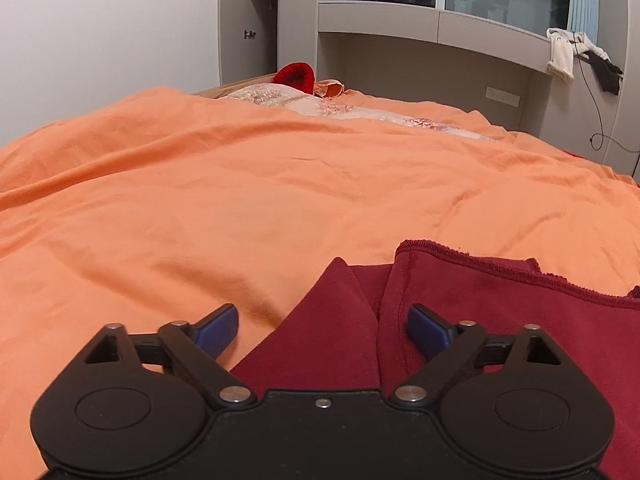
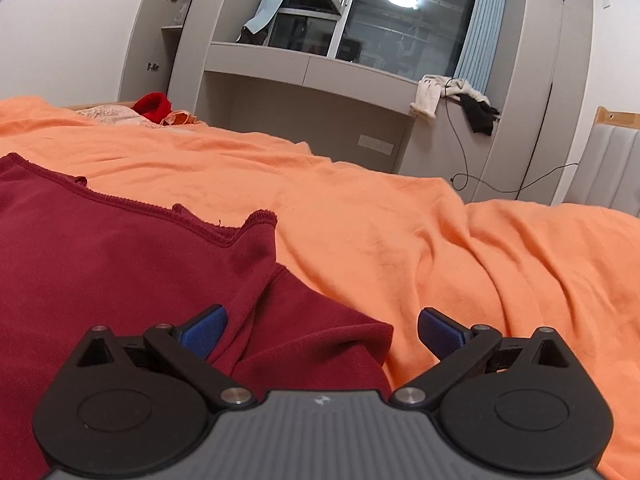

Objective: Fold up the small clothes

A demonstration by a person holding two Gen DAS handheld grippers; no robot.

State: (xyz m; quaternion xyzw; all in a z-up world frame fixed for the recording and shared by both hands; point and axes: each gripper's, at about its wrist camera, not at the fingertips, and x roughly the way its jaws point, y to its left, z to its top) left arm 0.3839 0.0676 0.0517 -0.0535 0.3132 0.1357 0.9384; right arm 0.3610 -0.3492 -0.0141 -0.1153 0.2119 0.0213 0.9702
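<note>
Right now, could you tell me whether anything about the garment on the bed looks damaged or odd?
Yes: the dark red garment on the orange bedcover has a frayed, notched far edge, with loose threads. It looks torn or roughly cut rather than hemmed.

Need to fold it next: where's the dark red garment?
The garment lies flat on the orange bedcover, lower right in the left wrist view, lower left in the right.
</note>
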